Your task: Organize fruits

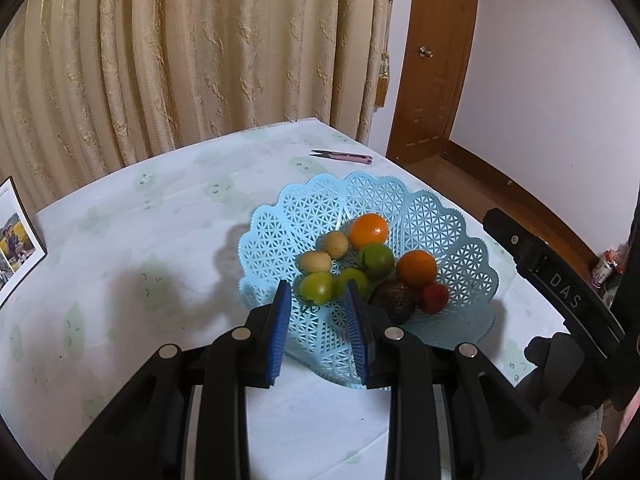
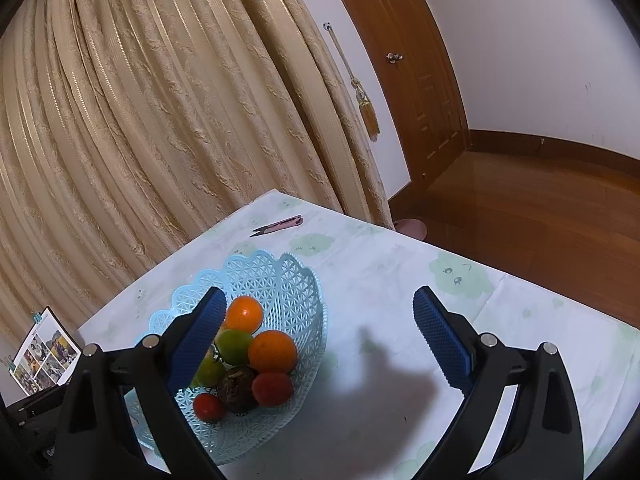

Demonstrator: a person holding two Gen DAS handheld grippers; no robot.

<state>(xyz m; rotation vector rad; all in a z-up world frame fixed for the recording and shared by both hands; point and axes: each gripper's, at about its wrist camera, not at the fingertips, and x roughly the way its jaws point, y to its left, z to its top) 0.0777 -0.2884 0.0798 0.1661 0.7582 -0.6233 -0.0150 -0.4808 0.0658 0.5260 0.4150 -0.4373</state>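
The left gripper [image 1: 318, 292] hangs over the near rim of the light-blue lattice basket [image 1: 452, 216], its blue pads parted and holding nothing; a green fruit [image 1: 317, 287] lies just beyond the gap between them. The right gripper [image 2: 316, 332] is spread wide and empty above the table [image 2: 400, 288], with the basket [image 2: 280, 276] at its 9 o'clock.

All the fruit sits in the basket. At its 5 o'clock lie a dark brown fruit [image 1: 394, 298] and a red one [image 1: 434, 298]. Toward the centre are more green fruits [image 1: 376, 260], an orange [image 1: 417, 268] and two tan fruits [image 1: 316, 261]. A second orange [image 1: 369, 231] lies at 12 o'clock.

Farther off, pink thread snips [image 1: 342, 156] lie on the table, with a photo frame [image 1: 16, 236] at 9 o'clock and curtains [image 1: 200, 48] behind.
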